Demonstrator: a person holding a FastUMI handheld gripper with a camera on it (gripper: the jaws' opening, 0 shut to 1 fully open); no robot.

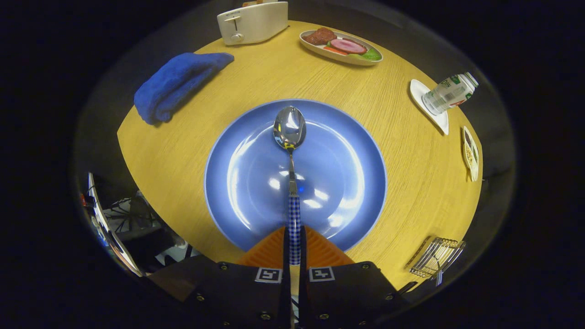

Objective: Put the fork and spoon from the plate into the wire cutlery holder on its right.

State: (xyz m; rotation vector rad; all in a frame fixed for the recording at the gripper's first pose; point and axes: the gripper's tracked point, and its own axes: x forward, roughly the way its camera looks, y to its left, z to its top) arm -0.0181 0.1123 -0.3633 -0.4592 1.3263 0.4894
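Observation:
My gripper point(295, 246) is shut on the spoon point(292, 160), both fingers pressing on its blue-checked handle. The spoon points straight ahead, its shiny bowl hanging above the far part of the blue plate point(237, 173). The plate lies on the round wooden table right below and ahead of the fingers, with nothing lying in it. The wire cutlery holder point(436, 256) stands to the right of the fingers at the table's near right edge. A fork point(439, 273) shows inside the holder, its tines poking out at the near end.
A folded blue towel point(178, 84) lies beyond the plate on the left, a white toaster point(252, 22) behind it. A dish of food point(342, 46) sits at the far side. A clear bottle point(450, 92) on a white saucer and a small dish point(470, 153) stand at right.

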